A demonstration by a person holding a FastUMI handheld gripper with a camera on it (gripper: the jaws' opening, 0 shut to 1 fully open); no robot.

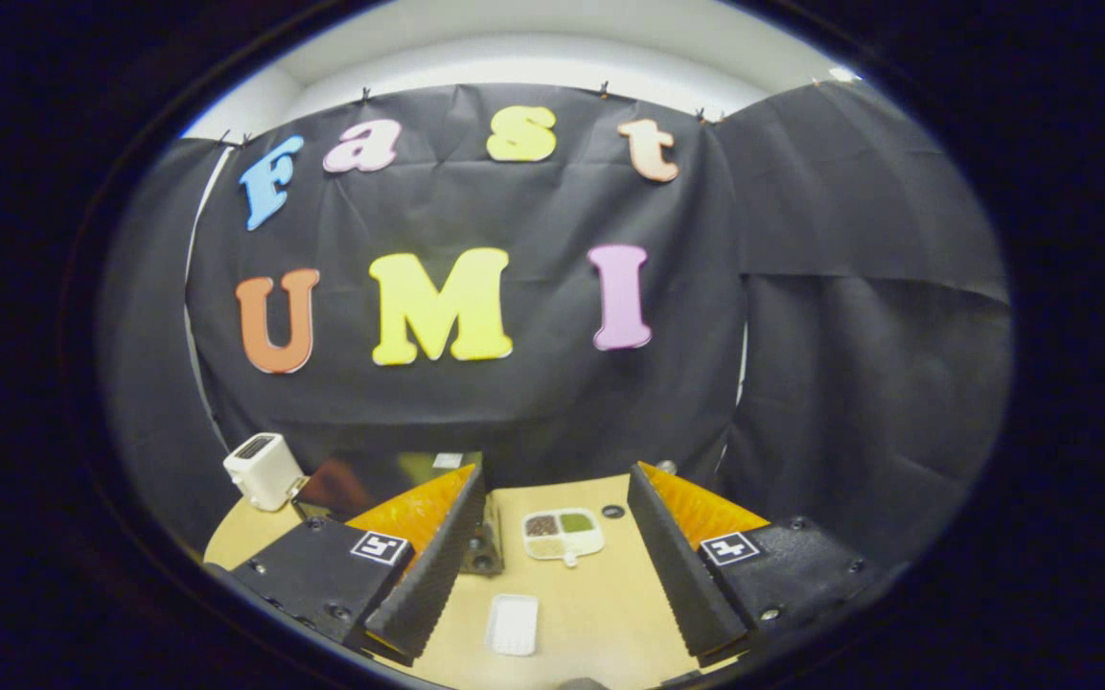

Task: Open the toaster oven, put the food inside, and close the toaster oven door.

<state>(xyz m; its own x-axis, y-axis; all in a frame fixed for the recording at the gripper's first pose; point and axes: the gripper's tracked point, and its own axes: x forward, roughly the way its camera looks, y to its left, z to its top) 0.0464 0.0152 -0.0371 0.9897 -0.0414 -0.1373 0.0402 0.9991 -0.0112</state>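
My gripper point(554, 479) is open and held above the tan table point(600, 613), with nothing between its fingers. The toaster oven point(389, 479) is a dark box with a reflective glass front and a shut door. It stands at the back of the table, partly hidden behind the left finger point(432, 565). A white sectioned dish point(564, 533) with dark, green and pale food lies on the table between the fingers, beyond their middle. Closer to me, a small empty white tray point(512, 623) also lies between the fingers.
A white pop-up toaster point(264, 470) stands at the table's far left, beside the oven. A small black ring point(612, 511) lies just right of the dish. Black cloth walls the booth behind and to the right of the table.
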